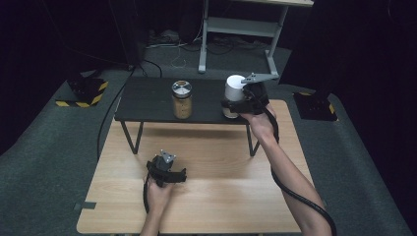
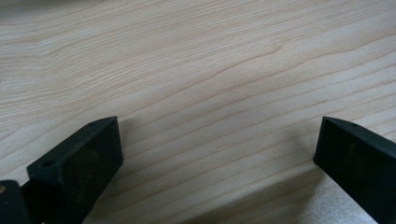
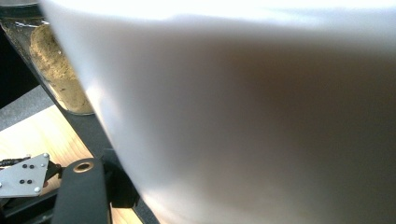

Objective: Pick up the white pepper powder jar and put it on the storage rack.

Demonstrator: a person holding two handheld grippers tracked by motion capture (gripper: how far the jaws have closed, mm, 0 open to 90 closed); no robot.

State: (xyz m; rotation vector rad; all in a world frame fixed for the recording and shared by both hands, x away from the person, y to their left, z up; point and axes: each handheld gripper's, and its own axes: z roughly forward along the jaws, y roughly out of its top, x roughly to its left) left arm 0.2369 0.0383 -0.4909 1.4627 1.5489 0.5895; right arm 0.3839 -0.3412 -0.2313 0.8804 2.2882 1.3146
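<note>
High view: the right gripper [image 1: 235, 104] is clamped on an upright white cylindrical container [image 1: 234, 87] at the right end of the low black shelf [image 1: 147, 101]; a glass jar of brown granules with a metal lid [image 1: 182, 100] stands well apart at the shelf's middle, and the left gripper [image 1: 167, 169] rests in front of the shelf. Left gripper view: its jaws stand apart over the pale wooden tabletop [image 2: 196, 70]. Right gripper view: the white container [image 3: 261, 121] sits tight against the camera, the jar [image 3: 58, 65] beyond it, so the right hand is the nearer.
</note>
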